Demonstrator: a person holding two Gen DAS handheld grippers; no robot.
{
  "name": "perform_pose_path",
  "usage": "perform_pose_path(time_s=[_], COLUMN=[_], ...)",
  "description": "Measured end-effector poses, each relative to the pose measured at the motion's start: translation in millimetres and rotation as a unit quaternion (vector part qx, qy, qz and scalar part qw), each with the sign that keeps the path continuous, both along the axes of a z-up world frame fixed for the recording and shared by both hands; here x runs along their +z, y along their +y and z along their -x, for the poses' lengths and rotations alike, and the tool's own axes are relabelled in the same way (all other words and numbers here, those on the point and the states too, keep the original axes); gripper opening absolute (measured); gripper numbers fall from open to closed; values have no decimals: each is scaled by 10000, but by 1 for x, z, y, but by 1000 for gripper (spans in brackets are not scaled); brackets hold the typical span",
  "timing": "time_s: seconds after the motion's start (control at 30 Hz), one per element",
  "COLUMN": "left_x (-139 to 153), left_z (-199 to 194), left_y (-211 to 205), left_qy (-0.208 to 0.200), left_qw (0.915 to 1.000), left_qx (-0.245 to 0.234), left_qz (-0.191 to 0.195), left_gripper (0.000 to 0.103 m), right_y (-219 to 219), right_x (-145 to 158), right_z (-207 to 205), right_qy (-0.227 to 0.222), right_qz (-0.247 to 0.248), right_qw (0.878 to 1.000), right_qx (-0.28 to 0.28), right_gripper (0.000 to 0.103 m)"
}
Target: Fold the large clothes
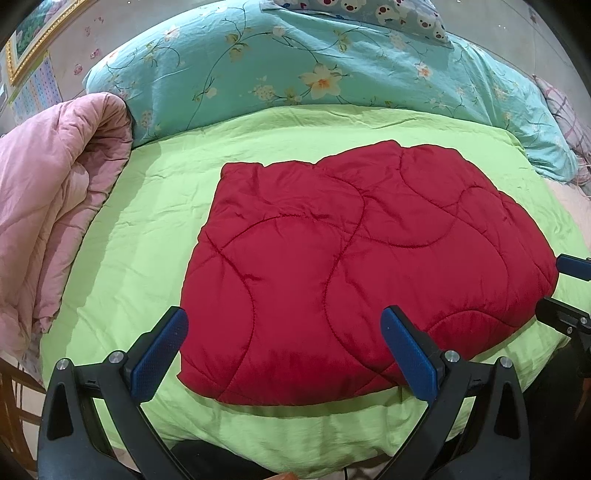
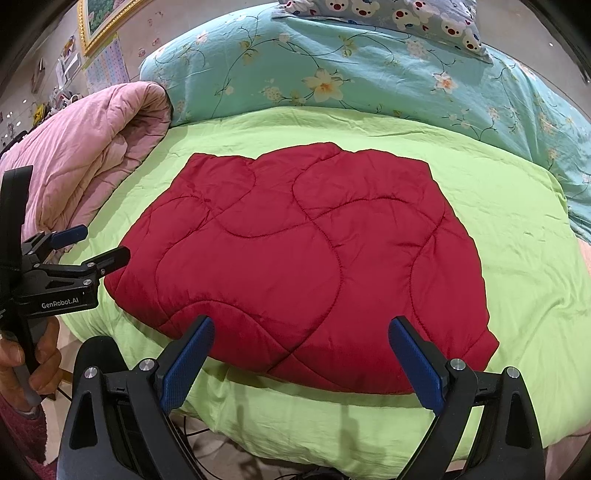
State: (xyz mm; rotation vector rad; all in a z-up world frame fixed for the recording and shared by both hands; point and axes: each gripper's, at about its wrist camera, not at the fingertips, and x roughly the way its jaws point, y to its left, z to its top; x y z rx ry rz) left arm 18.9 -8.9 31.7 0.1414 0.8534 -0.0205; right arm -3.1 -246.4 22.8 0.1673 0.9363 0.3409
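Note:
A red quilted garment (image 1: 354,258) lies folded into a compact block on the lime green sheet (image 1: 140,229); it also shows in the right wrist view (image 2: 303,254). My left gripper (image 1: 284,321) is open and empty, its blue pads astride the garment's near left edge without touching it. It also shows at the left of the right wrist view (image 2: 105,243), held in a hand. My right gripper (image 2: 301,328) is open and empty, hovering over the garment's near edge. Its fingers (image 1: 569,295) show at the right edge of the left wrist view.
A rolled pink quilt (image 1: 48,206) lies at the left of the bed. A turquoise floral duvet (image 1: 295,66) lies along the back, with a bear-print pillow (image 2: 399,14) on it. The green sheet's near edge (image 2: 332,428) drops off below the grippers.

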Motion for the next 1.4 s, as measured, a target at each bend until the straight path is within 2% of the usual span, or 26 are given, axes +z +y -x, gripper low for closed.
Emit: perform_pose_path(time_s=[0.7,1.4], left_x=[4,3], left_z=[-1,-3], left_y=[3,3], left_qy=[-44,-32], left_qw=[10000,10000], left_qx=[42,49], left_qz=[68,-49], left_gripper=[103,103], right_y=[-1,-2], right_x=[5,6], right_z=[0,1], right_qy=[-87,-86], right_qz=[-13,-26], right_qw=[10000,9999], right_qx=[-28,-64], right_gripper=[96,96])
